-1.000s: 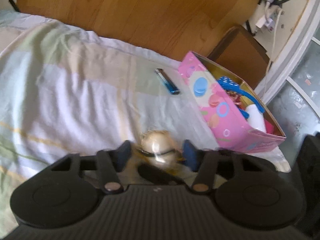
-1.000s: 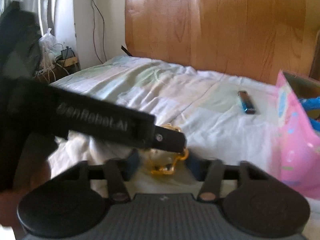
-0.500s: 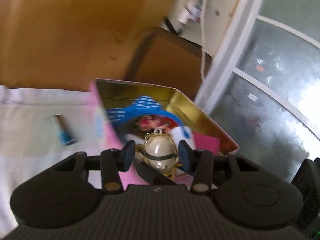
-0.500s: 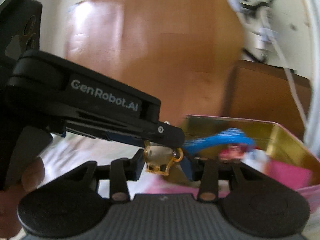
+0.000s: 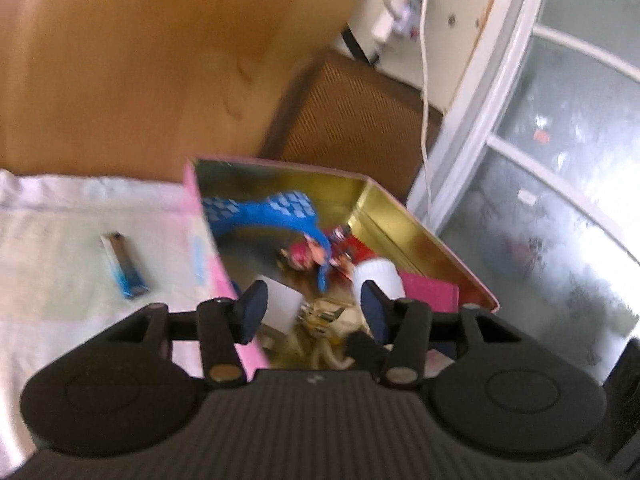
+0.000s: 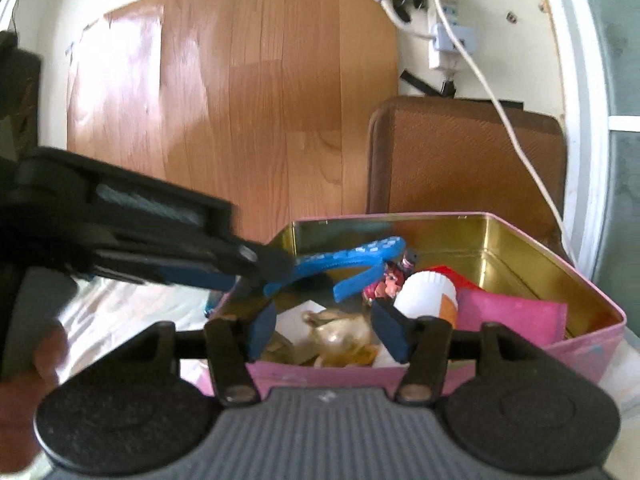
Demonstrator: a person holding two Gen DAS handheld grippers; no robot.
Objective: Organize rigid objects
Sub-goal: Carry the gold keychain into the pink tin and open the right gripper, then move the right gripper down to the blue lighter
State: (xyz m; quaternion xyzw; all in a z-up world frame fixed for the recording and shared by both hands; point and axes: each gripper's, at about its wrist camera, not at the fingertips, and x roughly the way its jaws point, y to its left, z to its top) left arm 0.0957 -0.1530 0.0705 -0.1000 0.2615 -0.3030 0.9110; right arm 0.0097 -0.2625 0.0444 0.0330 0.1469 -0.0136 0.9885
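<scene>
Gold trinket (image 6: 340,330) lies loose in pink tin (image 6: 592,344); left tongs (image 5: 314,310), right tongs (image 6: 326,330) both apart, no legible writing.

I find no legible text, brand, number or sign in either view. The flat side panel of my left claw (image 6: 256,258), seen from the right wrist camera, is blurred to a grey smear and cannot be read. The small blue-and-white lighter (image 5: 123,265) on the bed sheet carries no readable print. The pink rectangular metal tin (image 6: 592,340) shows only blurred coloured shapes on its outer wall.
</scene>
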